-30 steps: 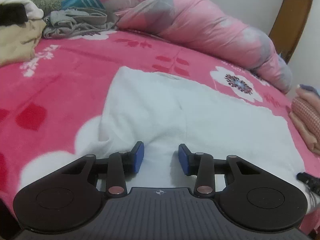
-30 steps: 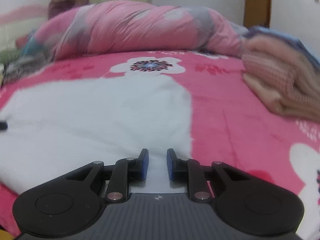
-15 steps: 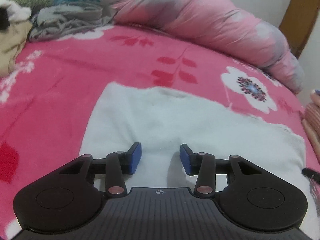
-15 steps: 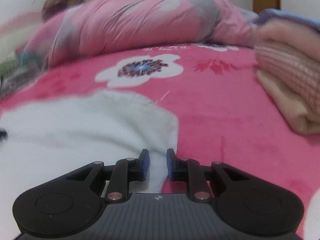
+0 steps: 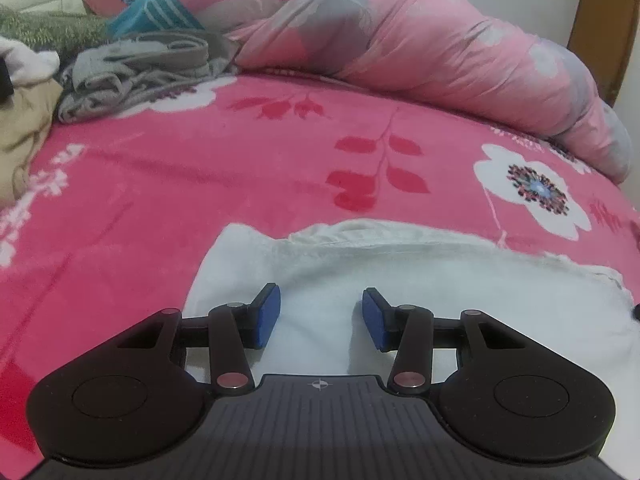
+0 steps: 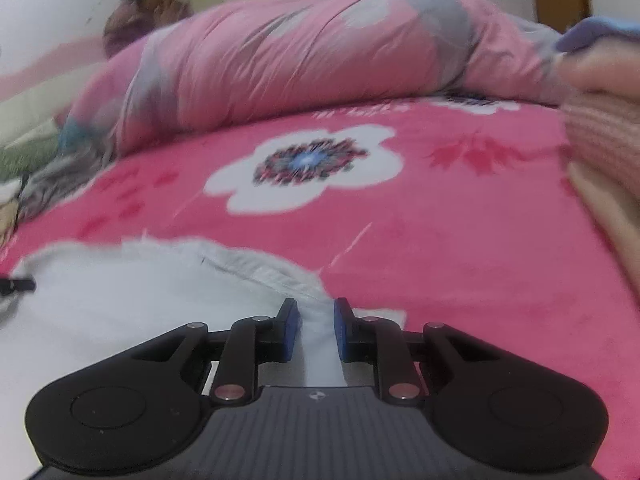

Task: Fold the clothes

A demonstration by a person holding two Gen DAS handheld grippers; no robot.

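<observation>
Left tongs (image 5: 320,316) gape empty over the shirt (image 5: 440,300); right tongs (image 6: 312,330) pinch its corner. One-sided pull could skew the fold.

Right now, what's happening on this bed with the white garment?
A person with a gripper in each hand is folding a white garment on a pink floral blanket. The right gripper has a fold of its edge between its pads. The left gripper stands open over the cloth, holding nothing. Other clothes lie further back.
</observation>
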